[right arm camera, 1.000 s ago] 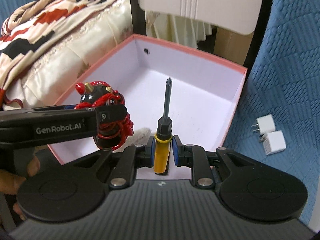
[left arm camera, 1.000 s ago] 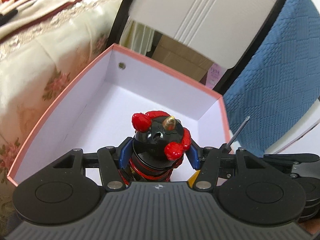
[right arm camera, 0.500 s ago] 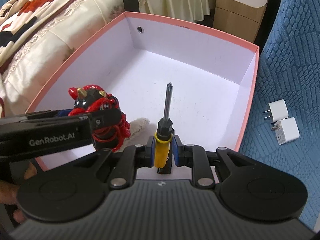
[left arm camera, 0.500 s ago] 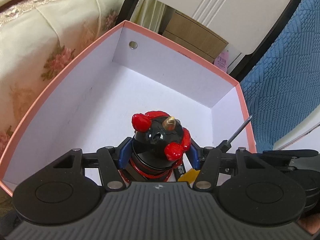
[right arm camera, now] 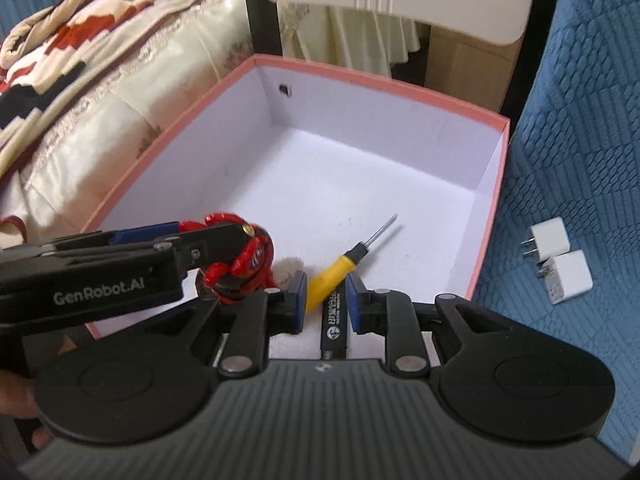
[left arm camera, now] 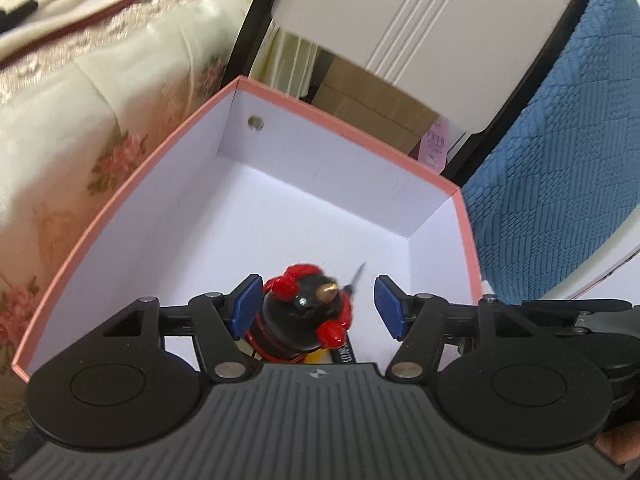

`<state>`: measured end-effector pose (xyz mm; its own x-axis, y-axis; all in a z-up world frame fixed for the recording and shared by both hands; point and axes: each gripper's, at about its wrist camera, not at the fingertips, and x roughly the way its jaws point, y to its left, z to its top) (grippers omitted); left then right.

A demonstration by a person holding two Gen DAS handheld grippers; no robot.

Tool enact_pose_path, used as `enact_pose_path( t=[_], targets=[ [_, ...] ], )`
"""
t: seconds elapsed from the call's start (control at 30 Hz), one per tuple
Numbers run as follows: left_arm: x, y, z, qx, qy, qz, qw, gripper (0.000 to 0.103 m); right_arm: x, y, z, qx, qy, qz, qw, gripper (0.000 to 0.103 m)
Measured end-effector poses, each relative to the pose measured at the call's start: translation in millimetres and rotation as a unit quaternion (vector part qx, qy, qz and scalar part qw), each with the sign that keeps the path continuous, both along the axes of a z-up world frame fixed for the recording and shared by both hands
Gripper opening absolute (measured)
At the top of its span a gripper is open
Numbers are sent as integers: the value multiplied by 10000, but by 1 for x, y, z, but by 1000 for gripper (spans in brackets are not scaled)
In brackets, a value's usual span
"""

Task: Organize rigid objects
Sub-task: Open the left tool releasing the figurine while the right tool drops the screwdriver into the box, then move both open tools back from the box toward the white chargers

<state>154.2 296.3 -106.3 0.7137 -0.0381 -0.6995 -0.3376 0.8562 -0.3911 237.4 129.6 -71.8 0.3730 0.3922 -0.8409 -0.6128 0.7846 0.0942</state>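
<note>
bedding in cream and red is lying to the left of a pink-rimmed box (right arm camera: pixel 168 140) with a white inside, and blue quilted fabric (right arm camera: pixel 580 160) is spreading on the right, carrying two white plug adapters (right arm camera: pixel 560 256) just beside the box wall.

the left claw (left arm camera: pixel 316 308) is standing spread, its blue pads apart on either side of the red and black figurine (left arm camera: pixel 306 316), which is sitting low in the near part of the box; whether one pad is touching it is hard to tell. the right claw (right arm camera: pixel 326 296) is also standing parted, with the yellow-handled screwdriver (right arm camera: pixel 344 260) lying tilted on the box floor, its handle between the pads and its tip pointing toward the far right wall.

both things are judged to be released, so the step in hand is pulling clear. doing it well is meaning lifting each claw straight up and back, keeping the pads wide so nothing is snagging the figurine's red knobs or rolling the screwdriver, then going for the adapters on the fabric.
</note>
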Motion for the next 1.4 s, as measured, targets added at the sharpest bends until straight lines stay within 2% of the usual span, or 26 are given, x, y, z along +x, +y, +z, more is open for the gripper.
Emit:
enact_pose_path(
  t=[0.63,1.03,1.4],
  targets=[
    [-20,-60,57,309,-523,-155,9980,67,-27,-64,63,466,-904,-161,9947,24],
    [-15,-118,59,399,-662,-367,9963,67,-42,-125,59,512,-1137,-462,9911,24],
    [-16,-174,38,517,-724,-548,9945,67,-53,-188,37,744,-1227,-588,9879,24]
  ],
)
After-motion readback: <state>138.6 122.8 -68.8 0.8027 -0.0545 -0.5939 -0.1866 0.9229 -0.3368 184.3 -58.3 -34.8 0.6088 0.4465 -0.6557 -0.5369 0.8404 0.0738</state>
